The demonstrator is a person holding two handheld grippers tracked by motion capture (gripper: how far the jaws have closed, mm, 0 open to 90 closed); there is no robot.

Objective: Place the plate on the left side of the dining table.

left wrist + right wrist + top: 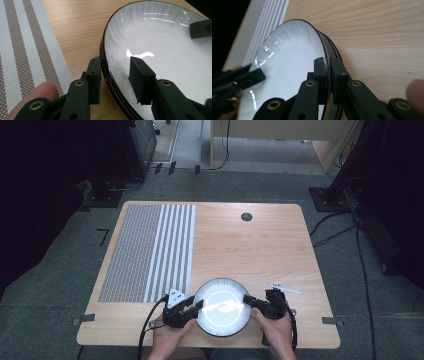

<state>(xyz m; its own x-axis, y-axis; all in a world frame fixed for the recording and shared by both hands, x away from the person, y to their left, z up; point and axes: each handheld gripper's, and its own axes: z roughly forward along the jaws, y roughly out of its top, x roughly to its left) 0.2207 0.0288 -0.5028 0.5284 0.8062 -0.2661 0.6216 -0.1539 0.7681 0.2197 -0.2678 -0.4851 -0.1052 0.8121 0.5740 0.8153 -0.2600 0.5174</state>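
Hands at the table's near edge steady a white plate (pixel 221 307): right gripper (pixel 328 65) clamps its rim, left gripper (pixel 117 68) straddles the opposite rim loosely and must close before lifting.

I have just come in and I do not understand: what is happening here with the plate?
A person works at a wooden table with a gripper in each hand. The right gripper is shut on the rim of a white plate. The left gripper straddles the opposite rim, with a gap showing beside one of its fingers. A striped placemat lies to the left.
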